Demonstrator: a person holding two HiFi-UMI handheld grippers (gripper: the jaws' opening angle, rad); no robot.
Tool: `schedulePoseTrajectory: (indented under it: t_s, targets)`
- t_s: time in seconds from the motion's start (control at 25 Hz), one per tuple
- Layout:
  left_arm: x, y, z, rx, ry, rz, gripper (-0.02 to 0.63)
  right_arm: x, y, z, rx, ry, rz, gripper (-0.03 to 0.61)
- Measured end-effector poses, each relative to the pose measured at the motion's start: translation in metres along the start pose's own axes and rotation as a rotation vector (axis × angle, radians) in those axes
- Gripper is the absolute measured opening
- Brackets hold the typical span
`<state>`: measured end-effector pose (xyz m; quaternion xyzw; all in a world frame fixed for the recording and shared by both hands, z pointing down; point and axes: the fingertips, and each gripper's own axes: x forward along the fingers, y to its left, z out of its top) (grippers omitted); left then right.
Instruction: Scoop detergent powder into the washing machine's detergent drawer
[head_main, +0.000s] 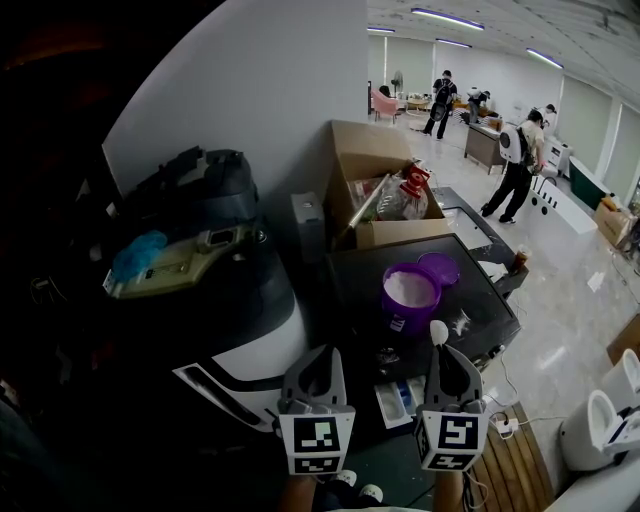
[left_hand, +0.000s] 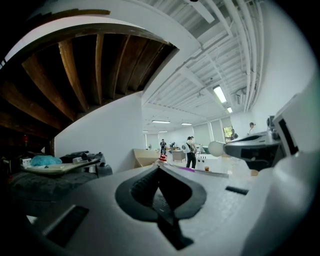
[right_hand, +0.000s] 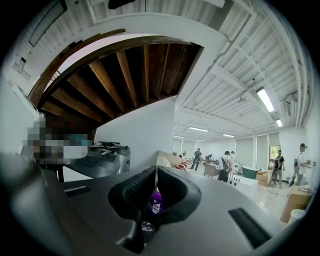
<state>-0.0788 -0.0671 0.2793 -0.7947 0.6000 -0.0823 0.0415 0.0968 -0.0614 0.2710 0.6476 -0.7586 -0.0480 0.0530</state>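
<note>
While no brand name is readable in any view, the round purple plastic detergent tub (head_main: 408, 298) carries a label with white marks on purple (seen past the right jaws, too small to read). Black-and-white square marker patterns sit on both grippers' cubes.

Right gripper (head_main: 441, 355): jaws closed on the thin handle of a small white plastic scoop (head_main: 438, 329), bowl end upward past the fingertips.
Left gripper (head_main: 318, 358): jaws pressed together, nothing between them.

Tub stands on the dark square tabletop (head_main: 350, 290), its purple lid (head_main: 441, 267) swung open, white powder showing inside. Scoop bowl is near the tub's lower right side, not touching, not over the opening.

Dark-topped white rounded machine (head_main: 240, 320) stands left of the table; a pale tray-like panel (head_main: 190, 262) on its top holds a blue cloth (head_main: 140, 255). Cannot tell whether that panel is the drawer. It lies well apart from the scoop.
</note>
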Motion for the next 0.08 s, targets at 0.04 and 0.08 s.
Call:
schedulePoseTrajectory:
  t_s: [0.04, 0.08]
  targets:
    - [-0.0001, 0.0001, 0.0003, 0.0, -0.001, 0.0, 0.002, -0.0002, 0.0002, 0.0005, 0.0, -0.001, 0.0, 0.021]
    - [-0.0001, 0.0003, 0.0005, 0.0, -0.002, 0.0, 0.002, -0.0004, 0.0005, 0.001, 0.0, -0.003, 0.001, 0.021]
